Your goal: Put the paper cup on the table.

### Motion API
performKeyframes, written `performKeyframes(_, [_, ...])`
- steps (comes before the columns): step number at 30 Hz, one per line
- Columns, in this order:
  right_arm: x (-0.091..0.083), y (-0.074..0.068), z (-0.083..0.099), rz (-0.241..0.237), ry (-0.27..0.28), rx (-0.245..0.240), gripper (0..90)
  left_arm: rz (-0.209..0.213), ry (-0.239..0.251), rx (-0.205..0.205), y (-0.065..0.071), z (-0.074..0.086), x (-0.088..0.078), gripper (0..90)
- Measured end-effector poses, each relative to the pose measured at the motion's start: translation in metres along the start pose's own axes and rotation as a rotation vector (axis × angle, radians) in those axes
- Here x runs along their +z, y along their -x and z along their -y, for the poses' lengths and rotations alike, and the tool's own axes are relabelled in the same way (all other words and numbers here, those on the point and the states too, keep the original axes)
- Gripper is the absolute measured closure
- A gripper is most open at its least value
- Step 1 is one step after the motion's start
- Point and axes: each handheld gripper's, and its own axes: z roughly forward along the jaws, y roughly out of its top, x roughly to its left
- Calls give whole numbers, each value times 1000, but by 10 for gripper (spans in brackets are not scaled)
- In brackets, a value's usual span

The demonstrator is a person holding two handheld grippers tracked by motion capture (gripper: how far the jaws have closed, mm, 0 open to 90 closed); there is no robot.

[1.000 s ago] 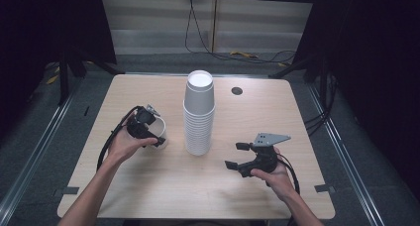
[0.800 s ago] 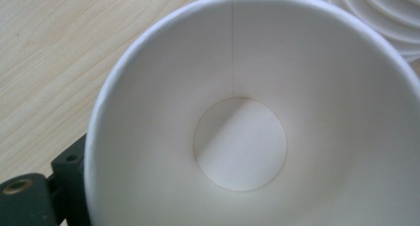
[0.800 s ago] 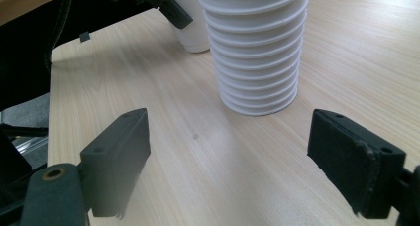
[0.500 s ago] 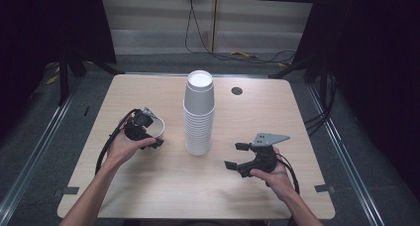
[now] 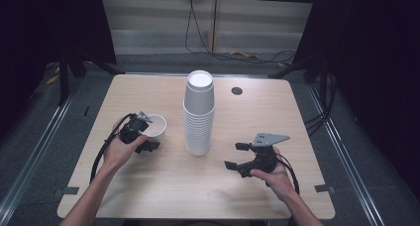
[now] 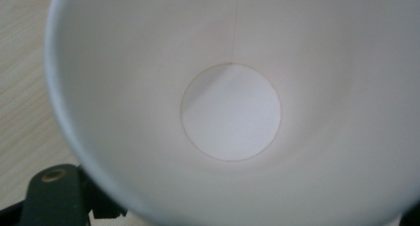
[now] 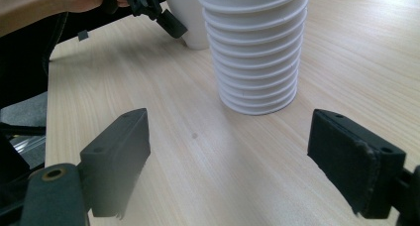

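Observation:
A single white paper cup (image 5: pixel 157 125) stands upright on the table, left of a tall stack of white cups (image 5: pixel 199 117). My left gripper (image 5: pixel 147 132) straddles the single cup and its jaws have just been closing with the cup between them. The left gripper view looks straight down into the cup (image 6: pixel 230 112), with one black finger (image 6: pixel 54 191) outside its wall and the pads hidden. In the right gripper view that finger (image 7: pixel 171 23) lies against the cup (image 7: pixel 193 18). My right gripper (image 5: pixel 236 155) rests open and holds nothing, its jaws (image 7: pixel 235 166) aimed at the stack (image 7: pixel 257 47).
The light wooden table (image 5: pixel 148 196) has a small dark round disc (image 5: pixel 236 91) behind the stack. A black cable (image 5: pixel 99 156) loops from the left gripper along the left forearm. Dark floor and metal rails surround the table.
The left hand and its gripper have slid slightly toward the near left and lower, and the cup's open mouth now shows more fully. The right hand has not moved.

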Motion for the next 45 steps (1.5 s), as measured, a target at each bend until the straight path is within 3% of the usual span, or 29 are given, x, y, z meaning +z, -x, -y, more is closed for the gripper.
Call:
performKeyframes(6, [-1,0,0,4,3,-3,167,7,62,-19,-3,9,-11,164])
performKeyframes(11, [-2,0,0,7,6,2,167,-13,91,-24,-3,18,-21,157])
performKeyframes(15, [-2,0,0,8,4,1,167,-7,112,-28,-1,23,-25,161])
performKeyframes(18, [-2,0,0,10,6,1,167,37,149,-19,2,29,-28,160])
performKeyframes(20, [-3,0,0,14,10,3,167,25,165,-15,4,32,-32,164])
performKeyframes(22, [-3,0,0,16,11,3,167,20,178,-42,5,36,-35,161])
performKeyframes(27, [-3,0,1,17,9,4,167,-8,204,-28,14,44,-41,161])
performKeyframes(35, [-3,1,1,26,6,12,167,66,256,-54,27,53,-49,160])
performKeyframes(36, [-4,1,1,28,4,14,167,63,262,-51,28,54,-50,160])
performKeyframes(38, [-4,1,1,31,6,16,167,62,282,-85,31,56,-50,161])
performKeyframes(40, [-3,2,1,37,1,18,167,45,292,-79,36,58,-51,161])
performKeyframes(45, [-2,1,2,42,-1,13,167,62,310,-81,49,61,-51,162])
